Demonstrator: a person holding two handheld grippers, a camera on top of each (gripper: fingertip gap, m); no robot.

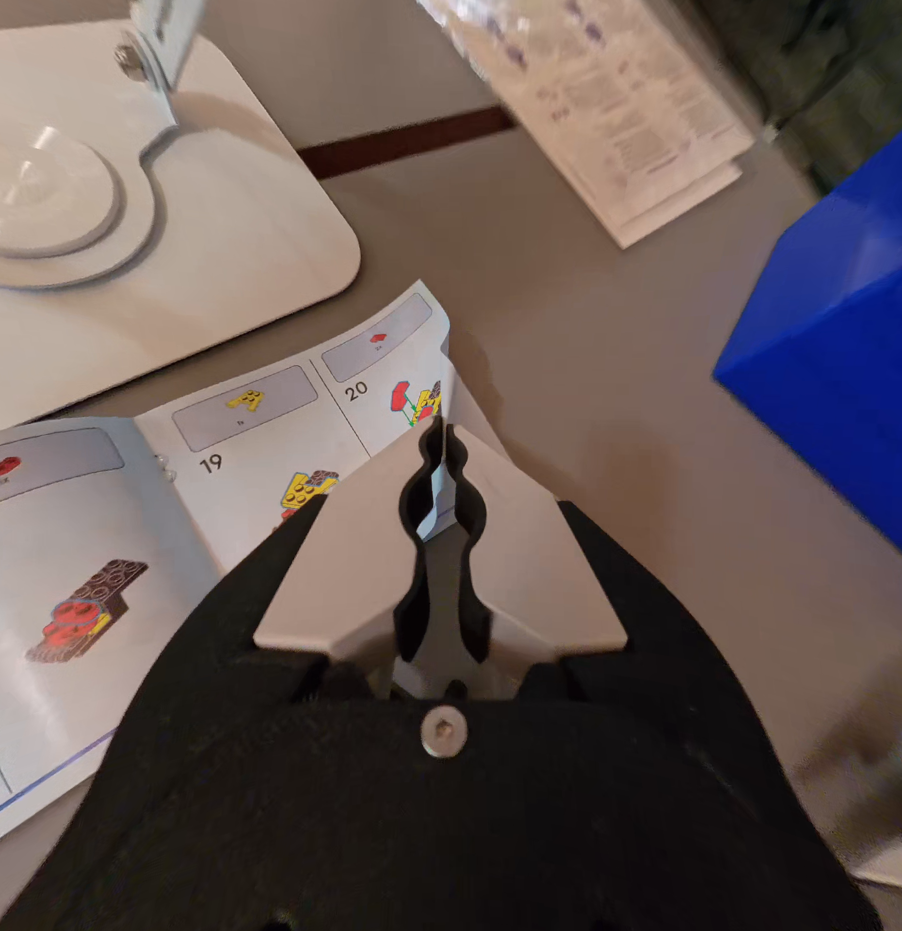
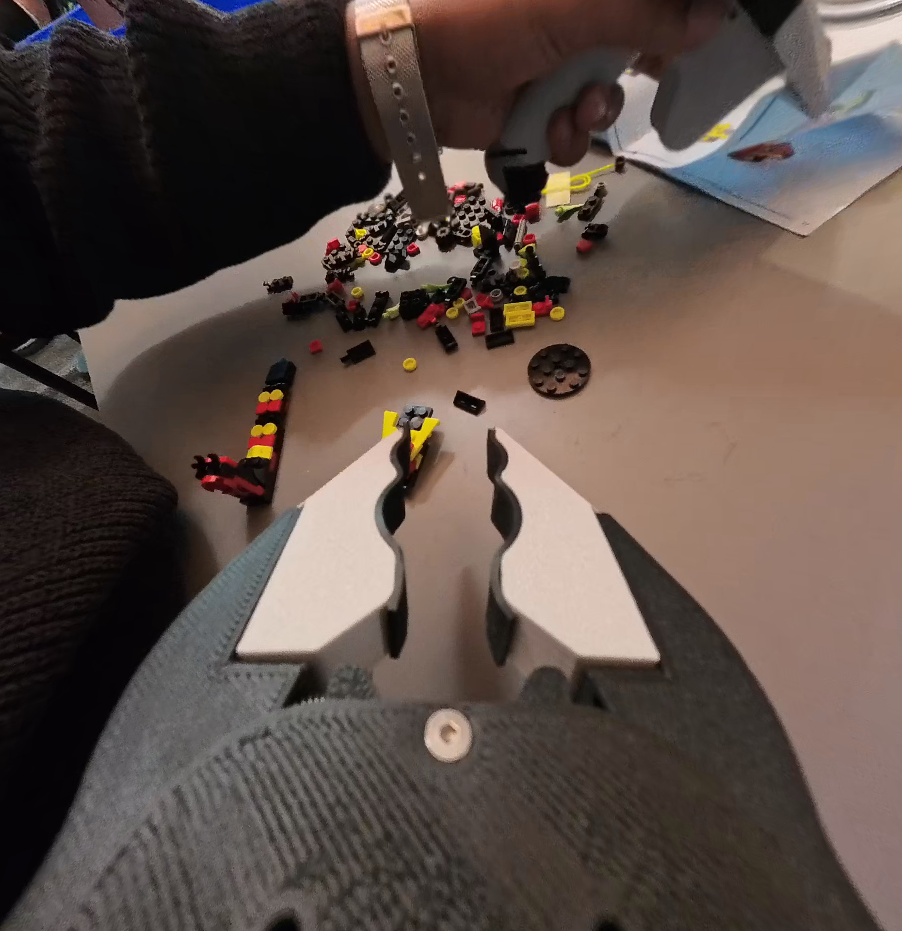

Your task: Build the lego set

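My left gripper (image 1: 443,428) is shut on the right-hand page edge of the open instruction booklet (image 1: 257,438), and the page is lifted and curled. In the right wrist view the same gripper (image 2: 812,95) is held by a hand over the booklet (image 2: 801,166). My right gripper (image 2: 444,436) is open and low over the table. A small assembly of yellow wedges and dark studs (image 2: 413,420) lies by its left fingertip. A long black, red and yellow assembly (image 2: 265,428) lies to the left. A pile of loose bricks (image 2: 439,272) lies beyond.
A round black plate (image 2: 559,371) and a small black piece (image 2: 469,401) lie ahead of the right gripper. A white stand base (image 1: 136,201), a blue box (image 1: 842,378) and paper sheets (image 1: 640,126) surround the booklet. A dark sleeve (image 2: 136,151) spans the upper left. Left tips to right tips: about 25 cm. The small black piece (image 2: 469,401) is about 6 cm from my right fingertips.
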